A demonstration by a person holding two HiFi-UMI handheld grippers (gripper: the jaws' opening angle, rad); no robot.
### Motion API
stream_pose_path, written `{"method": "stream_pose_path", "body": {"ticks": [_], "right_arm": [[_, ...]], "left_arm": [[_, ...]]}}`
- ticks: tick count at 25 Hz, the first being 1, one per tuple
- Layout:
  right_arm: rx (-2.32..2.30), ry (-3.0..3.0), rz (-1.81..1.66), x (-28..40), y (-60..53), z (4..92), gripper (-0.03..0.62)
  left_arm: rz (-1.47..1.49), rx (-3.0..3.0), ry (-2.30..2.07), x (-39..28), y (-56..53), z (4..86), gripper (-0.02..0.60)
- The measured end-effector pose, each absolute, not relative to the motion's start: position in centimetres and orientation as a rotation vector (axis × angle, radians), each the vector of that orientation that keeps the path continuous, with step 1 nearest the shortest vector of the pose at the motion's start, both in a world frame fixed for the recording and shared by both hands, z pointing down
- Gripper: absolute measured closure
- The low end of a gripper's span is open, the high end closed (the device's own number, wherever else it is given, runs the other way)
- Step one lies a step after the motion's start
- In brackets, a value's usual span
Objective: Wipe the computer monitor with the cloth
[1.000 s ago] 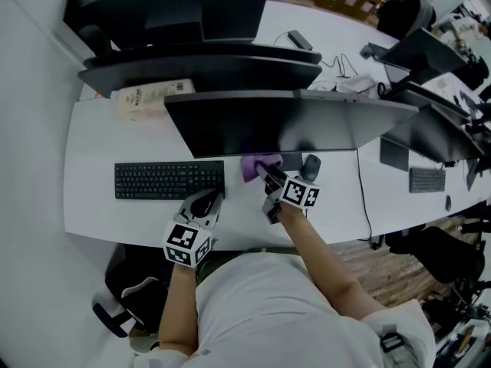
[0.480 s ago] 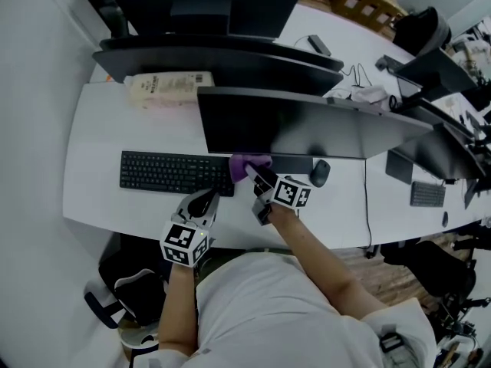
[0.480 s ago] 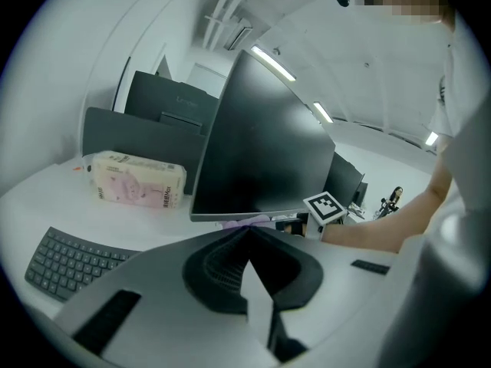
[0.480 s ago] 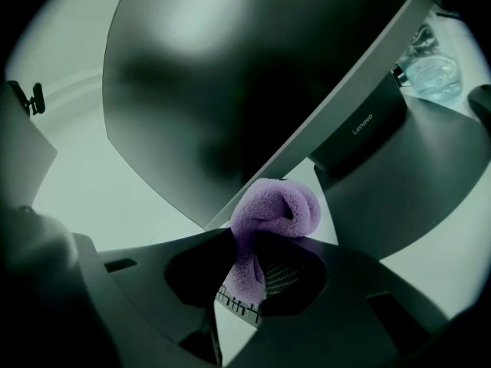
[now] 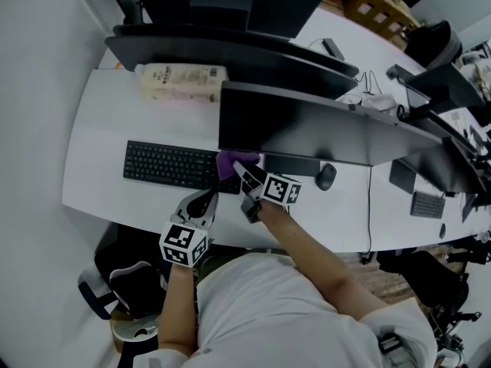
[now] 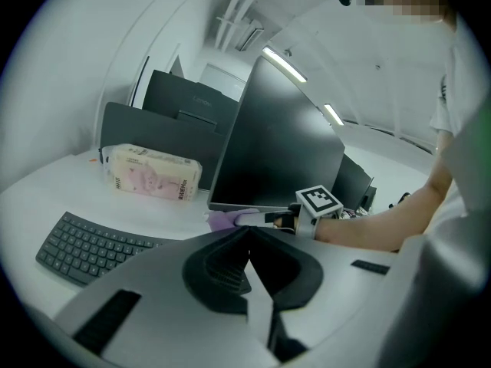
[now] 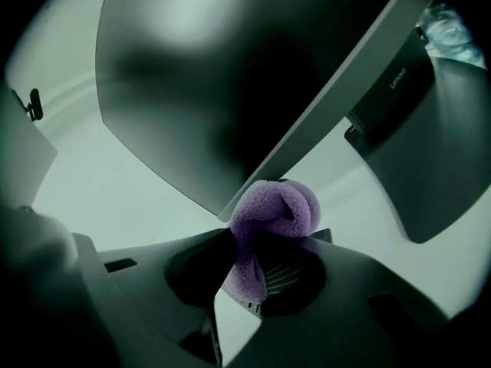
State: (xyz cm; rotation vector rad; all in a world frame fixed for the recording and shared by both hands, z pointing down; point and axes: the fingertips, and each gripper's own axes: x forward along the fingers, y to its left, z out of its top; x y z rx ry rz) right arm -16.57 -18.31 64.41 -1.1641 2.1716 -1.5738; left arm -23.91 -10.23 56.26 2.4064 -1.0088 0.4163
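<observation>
A dark monitor (image 5: pixel 307 133) stands on the white desk (image 5: pixel 100 167); its screen (image 7: pixel 199 75) fills the right gripper view and shows again in the left gripper view as the monitor (image 6: pixel 280 152). My right gripper (image 5: pixel 240 172) is shut on a purple cloth (image 5: pixel 230 161), whose bunched end (image 7: pixel 276 213) presses against the screen's lower left corner. The cloth (image 6: pixel 226 219) is also visible from the left side. My left gripper (image 5: pixel 205 202) hovers near the desk's front edge, jaws shut with nothing between them (image 6: pixel 249 271).
A black keyboard (image 5: pixel 170 165) lies left of the cloth. A pack of tissues (image 5: pixel 184 79) sits behind it. A mouse (image 5: pixel 327 176) rests right of the monitor stand. More monitors (image 5: pixel 230 44) stand behind, and another desk (image 5: pixel 430 198) is at the right.
My right gripper has slid the purple cloth leftward along the screen's bottom edge to its lower left corner. The left gripper has stayed near the desk's front edge.
</observation>
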Motion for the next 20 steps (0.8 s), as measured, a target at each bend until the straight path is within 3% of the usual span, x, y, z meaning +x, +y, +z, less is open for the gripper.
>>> {"method": "stream_pose_path", "body": {"ticks": [20], "right_arm": [[-0.964, 2.228, -1.685, -25.2, -19.6, 63.5, 0.499]], "left_arm": [[0.384, 2.320, -1.122, -27.6, -10.1, 57.1, 0.580]]}}
